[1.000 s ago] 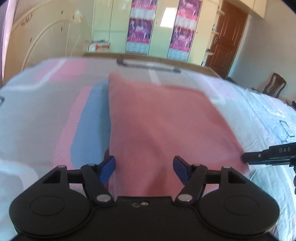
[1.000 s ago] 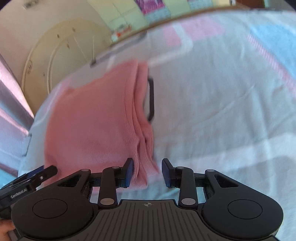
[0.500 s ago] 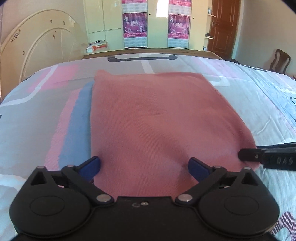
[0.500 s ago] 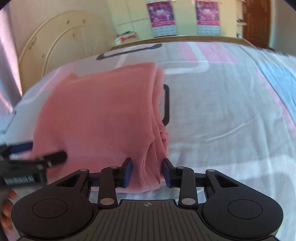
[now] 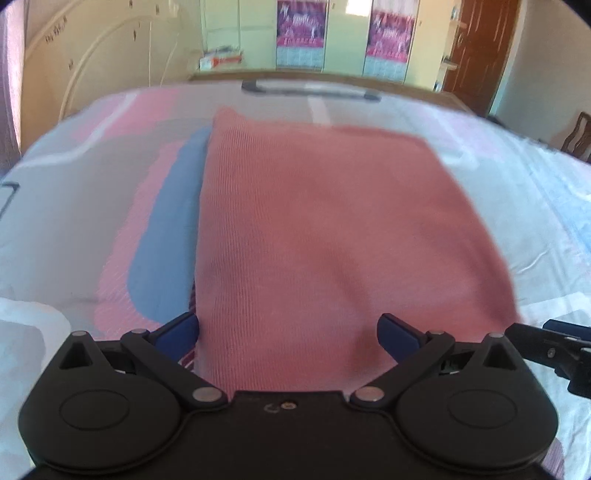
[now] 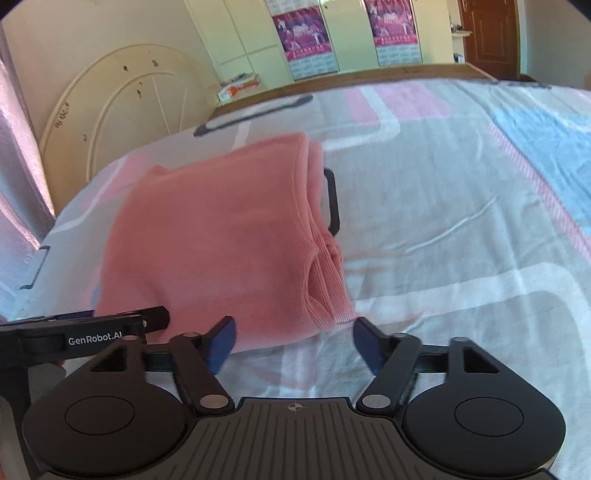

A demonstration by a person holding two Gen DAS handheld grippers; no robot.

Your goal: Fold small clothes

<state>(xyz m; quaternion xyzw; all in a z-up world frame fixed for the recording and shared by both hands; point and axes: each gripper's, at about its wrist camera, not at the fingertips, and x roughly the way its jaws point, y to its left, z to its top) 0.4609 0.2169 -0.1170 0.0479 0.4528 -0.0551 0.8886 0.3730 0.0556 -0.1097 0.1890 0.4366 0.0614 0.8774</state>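
Between the spread blue fingers (image 5: 397,334) of the left gripper (image 5: 288,332), the near edge of the pink knit garment (image 5: 332,236) runs under the tool; the jaws stand wide apart and grip nothing, one pad just off the garment's left edge, the other over its near right part. Whether the pads touch the cloth cannot be told. At the right edge of this view the tip of the right gripper (image 5: 554,350) shows beside the garment's near right corner.

In the right wrist view the right gripper (image 6: 293,341) is likewise released, its blue fingers (image 6: 221,341) parted on either side of the garment's (image 6: 218,243) near right corner, where the ribbed hem lies in stacked layers. The left gripper (image 6: 85,334), lettered "GenRobot.AI", lies at the garment's near left edge.

The garment is folded into a flat rectangle on the bed (image 6: 461,206), on the left part of the patterned bedsheet (image 5: 74,206), its long sides running away from the cameras toward the bed's far edge. The sheet has pink, blue, grey and white blocks and a few creases to the right of the garment. Beyond the bed's far edge stand a wooden footboard (image 6: 369,75), pale wardrobe doors with two pink calendars (image 5: 301,35), a leaning round-topped board (image 6: 110,110) and a brown door (image 6: 487,35).
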